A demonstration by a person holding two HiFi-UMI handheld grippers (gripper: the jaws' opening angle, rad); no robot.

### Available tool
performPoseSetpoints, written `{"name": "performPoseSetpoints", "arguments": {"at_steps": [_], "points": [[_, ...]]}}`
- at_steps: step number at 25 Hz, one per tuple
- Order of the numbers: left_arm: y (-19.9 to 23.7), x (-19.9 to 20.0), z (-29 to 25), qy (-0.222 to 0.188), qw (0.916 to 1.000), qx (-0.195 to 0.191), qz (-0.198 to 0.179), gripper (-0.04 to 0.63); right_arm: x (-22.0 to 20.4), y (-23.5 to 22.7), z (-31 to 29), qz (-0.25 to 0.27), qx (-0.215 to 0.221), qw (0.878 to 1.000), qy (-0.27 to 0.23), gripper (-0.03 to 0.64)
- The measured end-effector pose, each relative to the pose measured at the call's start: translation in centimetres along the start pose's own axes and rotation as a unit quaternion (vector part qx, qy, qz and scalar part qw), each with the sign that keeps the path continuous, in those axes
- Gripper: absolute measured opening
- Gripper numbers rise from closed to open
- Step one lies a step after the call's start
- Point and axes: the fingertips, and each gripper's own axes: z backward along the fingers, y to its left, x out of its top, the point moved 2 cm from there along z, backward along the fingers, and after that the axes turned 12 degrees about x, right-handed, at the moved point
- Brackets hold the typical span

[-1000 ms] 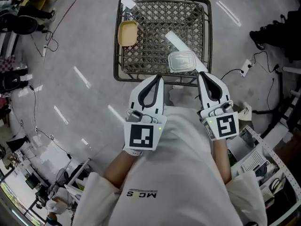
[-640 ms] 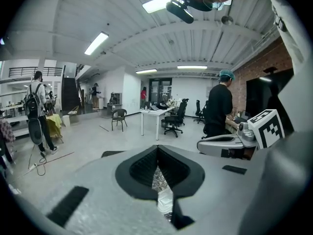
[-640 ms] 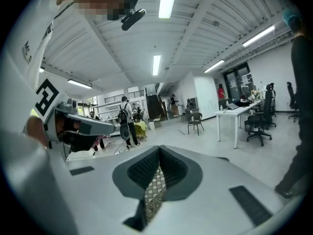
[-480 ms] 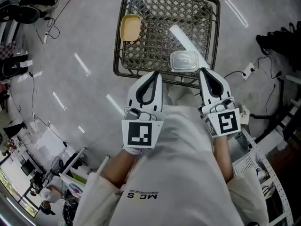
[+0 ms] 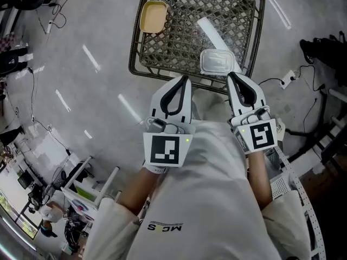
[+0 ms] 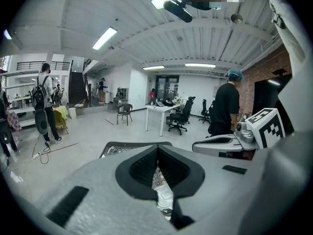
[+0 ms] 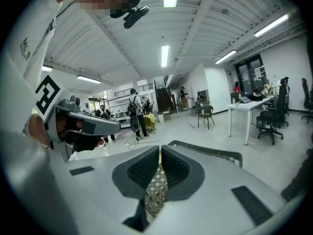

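Lying in the near right corner of the wire basket (image 5: 136, 42) on the floor, the clear lidded container (image 5: 218, 62) sat just beyond the right hand-held gripper (image 5: 230, 76), whose jaws were pressed together, empty. The left hand-held gripper (image 5: 184, 79), likewise closed on nothing, hovered alongside.

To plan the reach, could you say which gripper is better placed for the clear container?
Probably the right: the right gripper sits beside the clear container in the basket; the left gripper is farther.
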Motion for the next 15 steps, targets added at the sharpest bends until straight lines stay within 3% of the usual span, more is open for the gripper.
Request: {"name": "performPoseSetpoints", "arguments": {"at_steps": [8,12,15], "points": [[0.7,-4.0,-1.8,0.037,0.9989,-0.002,0.028,0.025,-4.5,0.1,-2.8,-0.011,0.015,0.999,0.049,0.023],[1.4,-6.4,-2.8,0.059,0.9976,0.001,0.035,0.025,-7.3,-0.1,-4.7,-0.028,0.024,0.997,0.073,0.08],[1.9,-8.0,-3.5,0.072,0.9969,-0.004,0.031,0.025,-9.0,-0.4,-5.9,-0.037,0.027,0.995,0.085,0.08]]}}
